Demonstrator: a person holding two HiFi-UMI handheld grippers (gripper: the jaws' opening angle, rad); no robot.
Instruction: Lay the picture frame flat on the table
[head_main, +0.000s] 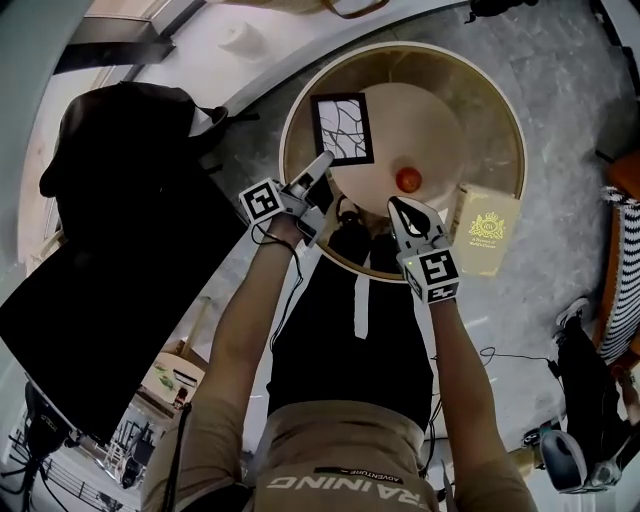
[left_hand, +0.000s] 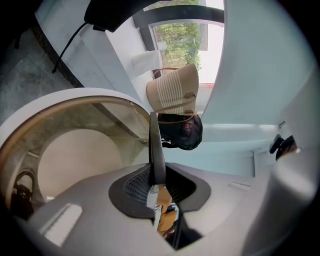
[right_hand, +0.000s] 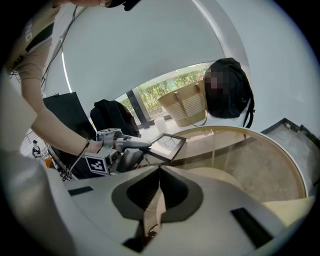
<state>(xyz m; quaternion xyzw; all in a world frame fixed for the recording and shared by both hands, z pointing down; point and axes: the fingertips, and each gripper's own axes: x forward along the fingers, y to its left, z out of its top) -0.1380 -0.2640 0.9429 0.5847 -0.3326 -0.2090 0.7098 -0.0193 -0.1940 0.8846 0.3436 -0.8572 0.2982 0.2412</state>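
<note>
Picture frame (head_main: 341, 128) is hanging in my left gripper (head_main: 322, 168) over the round table (head_main: 519, 140).

I am clamping the frame by its near lower edge. In the left gripper view it is showing edge-on, a thin dark strip standing up between the pressed pads. From the head view it is sitting over the table's left part with its picture side facing up and tilted. I cannot tell whether its far edge is touching the glass top. My right gripper (head_main: 400, 210) is hovering over the table's near rim with its jaws pinched together on nothing, apart from the frame. An orange ball (head_main: 407, 179) is showing near the table's middle, just beyond the right gripper's tips. A cream box (head_main: 487, 230) with a gold emblem is lying at the near right rim.
</note>
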